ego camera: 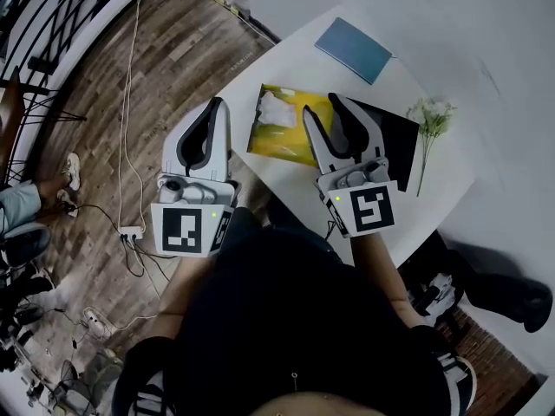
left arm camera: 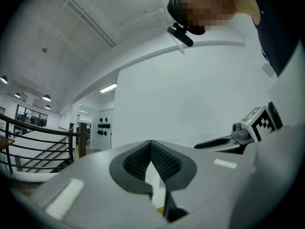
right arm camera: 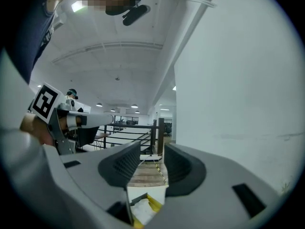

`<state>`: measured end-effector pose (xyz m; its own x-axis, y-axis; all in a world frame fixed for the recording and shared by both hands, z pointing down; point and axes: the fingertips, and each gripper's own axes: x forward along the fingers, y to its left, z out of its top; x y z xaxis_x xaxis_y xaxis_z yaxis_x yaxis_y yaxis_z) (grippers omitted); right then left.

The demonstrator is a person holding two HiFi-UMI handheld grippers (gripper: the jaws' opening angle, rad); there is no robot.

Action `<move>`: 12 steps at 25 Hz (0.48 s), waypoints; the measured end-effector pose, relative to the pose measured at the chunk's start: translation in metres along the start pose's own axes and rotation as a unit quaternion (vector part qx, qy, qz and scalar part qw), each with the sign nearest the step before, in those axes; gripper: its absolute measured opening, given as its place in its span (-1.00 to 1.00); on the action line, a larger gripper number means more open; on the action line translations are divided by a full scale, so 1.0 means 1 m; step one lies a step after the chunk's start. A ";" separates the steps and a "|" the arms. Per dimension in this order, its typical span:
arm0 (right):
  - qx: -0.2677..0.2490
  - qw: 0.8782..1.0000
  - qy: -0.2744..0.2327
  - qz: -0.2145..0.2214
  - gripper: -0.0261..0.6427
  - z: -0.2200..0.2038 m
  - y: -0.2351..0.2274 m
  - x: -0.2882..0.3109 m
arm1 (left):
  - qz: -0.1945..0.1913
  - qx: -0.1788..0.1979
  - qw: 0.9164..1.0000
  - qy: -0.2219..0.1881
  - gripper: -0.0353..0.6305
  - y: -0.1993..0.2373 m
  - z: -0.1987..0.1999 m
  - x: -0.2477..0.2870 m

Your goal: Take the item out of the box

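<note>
White crumpled item (ego camera: 276, 109) lies in its flat yellow box (ego camera: 293, 142) on the white table (ego camera: 282, 178), just left of my right tool (ego camera: 321, 107). That tool's jaws stand apart and empty, and I judge it the nearer. My left tool (ego camera: 217, 104), tips together, hangs off the table's edge.

White table (ego camera: 299, 72) — yellow box (ego camera: 286, 141), blue notebook (ego camera: 354, 48), black sheet (ego camera: 399, 141), white flower sprig (ego camera: 431, 115)

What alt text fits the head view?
From above: the open right gripper hovers by a yellow box holding a white item on a white table; the shut left gripper hangs beside the table's edge.
</note>
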<state>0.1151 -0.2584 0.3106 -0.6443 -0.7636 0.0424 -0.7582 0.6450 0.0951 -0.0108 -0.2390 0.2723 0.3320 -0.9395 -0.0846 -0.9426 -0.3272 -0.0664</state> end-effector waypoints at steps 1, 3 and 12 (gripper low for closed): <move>0.001 1.000 0.003 0.001 -0.49 -0.004 -0.003 0.001 | -0.002 0.001 1.000 0.001 -0.87 -0.003 -0.001 0.004; -0.003 1.000 0.010 0.003 -0.49 -0.011 -0.007 0.002 | -0.008 0.005 1.000 0.002 -0.87 -0.008 -0.001 0.010; -0.004 0.999 0.053 0.012 -0.45 -0.053 -0.004 0.015 | -0.036 0.013 0.999 0.017 -0.87 -0.017 -0.014 0.023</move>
<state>0.1138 -0.2734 0.3637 -0.6479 -0.7469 0.1495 -0.7414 0.6634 0.1014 0.0122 -0.2569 0.2851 0.3976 -0.9164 -0.0449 -0.9147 -0.3921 -0.0975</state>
